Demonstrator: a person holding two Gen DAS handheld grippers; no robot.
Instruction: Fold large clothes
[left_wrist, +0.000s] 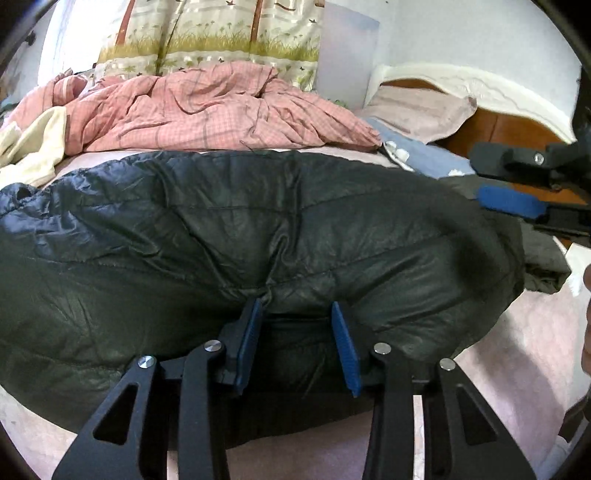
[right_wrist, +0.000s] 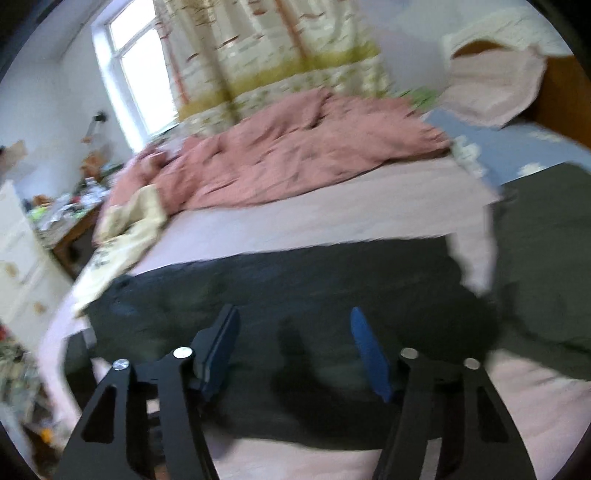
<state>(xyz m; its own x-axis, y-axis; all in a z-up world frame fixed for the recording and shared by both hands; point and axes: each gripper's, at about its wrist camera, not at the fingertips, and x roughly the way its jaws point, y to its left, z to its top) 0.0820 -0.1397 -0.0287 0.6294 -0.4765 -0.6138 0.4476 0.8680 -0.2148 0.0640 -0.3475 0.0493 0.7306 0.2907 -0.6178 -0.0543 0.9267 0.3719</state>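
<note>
A large dark green puffer jacket (left_wrist: 240, 236) lies folded across the pink bedsheet (left_wrist: 517, 350). My left gripper (left_wrist: 297, 314) is open, its blue pads at the jacket's near edge with nothing held between them. My right gripper (left_wrist: 484, 177) shows in the left wrist view at the right, open above the jacket's right end. In the blurred right wrist view the right gripper (right_wrist: 293, 317) is open above the jacket (right_wrist: 295, 288), apart from it. A loose dark part of the jacket (right_wrist: 543, 251) lies to the right.
A crumpled pink checked quilt (left_wrist: 207, 110) lies at the back of the bed, with a cream cloth (left_wrist: 33, 147) at the left and pillows (left_wrist: 417, 110) by the wooden headboard (left_wrist: 509, 129). A cluttered table (right_wrist: 62, 214) and white drawers (right_wrist: 18, 258) stand left of the bed.
</note>
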